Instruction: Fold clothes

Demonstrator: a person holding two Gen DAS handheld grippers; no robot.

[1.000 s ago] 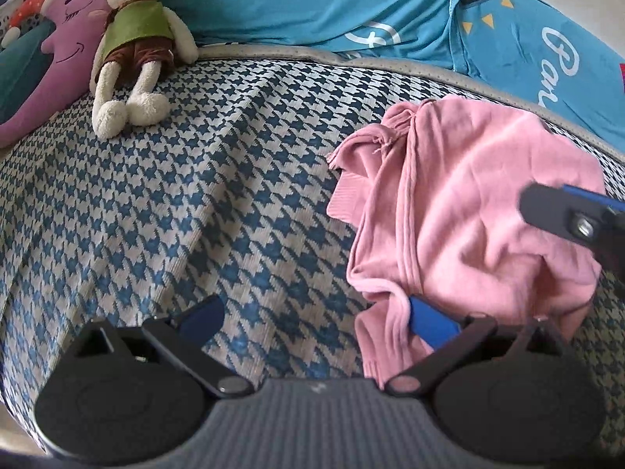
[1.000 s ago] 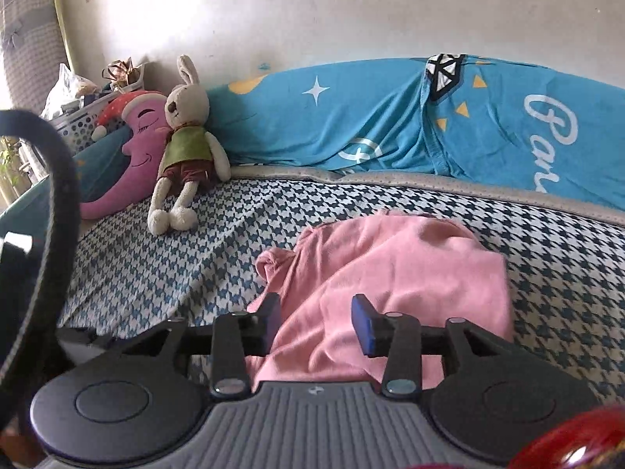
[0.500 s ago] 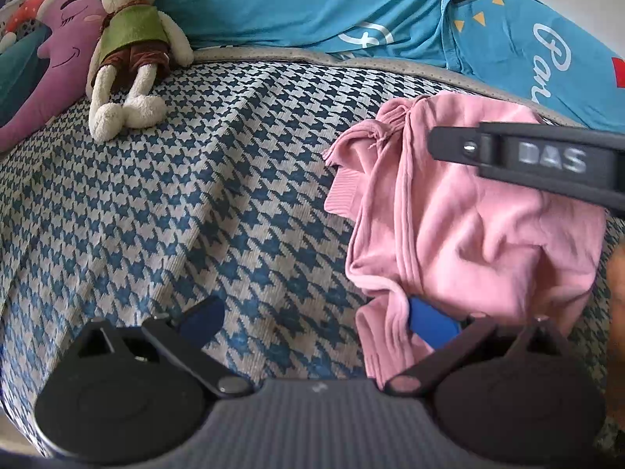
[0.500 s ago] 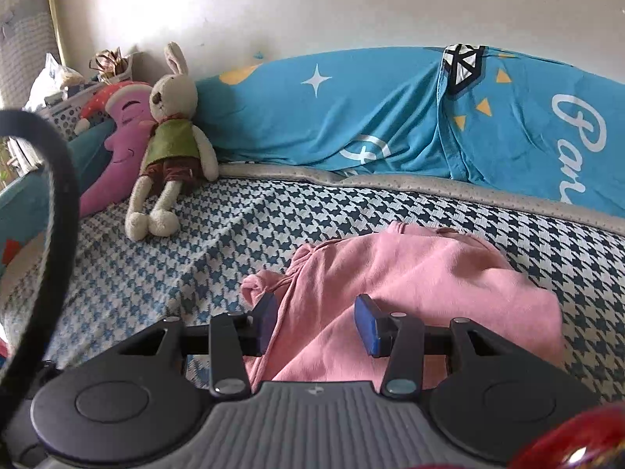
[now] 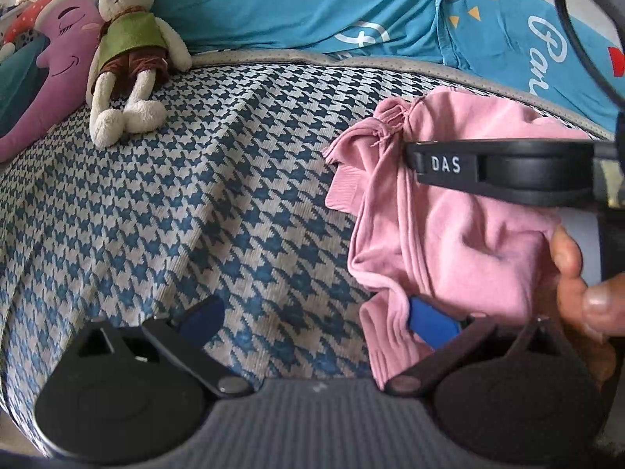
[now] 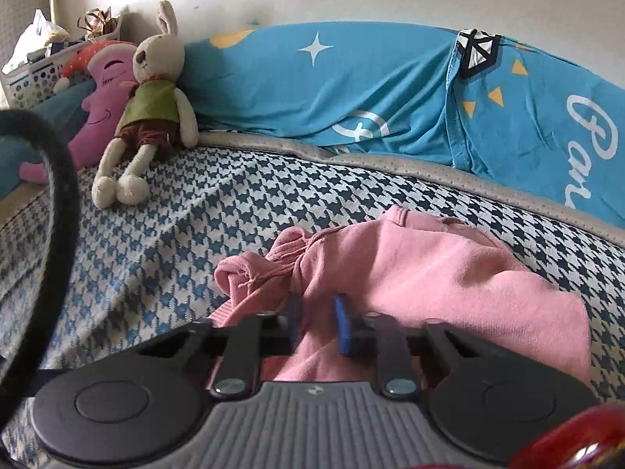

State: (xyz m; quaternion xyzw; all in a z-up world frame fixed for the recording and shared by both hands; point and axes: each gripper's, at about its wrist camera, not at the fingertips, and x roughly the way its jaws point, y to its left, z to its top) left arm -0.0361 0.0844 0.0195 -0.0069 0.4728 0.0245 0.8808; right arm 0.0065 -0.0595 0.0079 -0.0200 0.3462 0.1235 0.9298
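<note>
Since a second ago the right gripper (image 6: 317,326) has dropped in over the pink top (image 6: 437,285), and its jaws, which stood well apart then, are now closing on a ridge of the cloth near the top's left side; the fabric sits between the pads, though whether it is pinched tight yet I cannot tell. Nearest me, the left gripper (image 5: 312,318) has kept its place, jaws wide, one blue pad (image 5: 431,322) tucked against the near hem of the top and the other over bare bedspread (image 5: 203,203), holding nothing. The person's right hand (image 5: 582,273) shows at the side, around its tool. The top lies crumpled toward the right side of the bedspread, near the far edge, its bunched sleeve end pointing left. Farther back a stuffed rabbit (image 6: 150,105) and a purple moon cushion (image 6: 97,105) rest at the far left corner, with a blue quilt (image 6: 351,90) along the wall. This looks like the opening of a fold: taking hold. Next, I judge, the left jaws must close on the hem so both can lift and spread the top flat.
</note>
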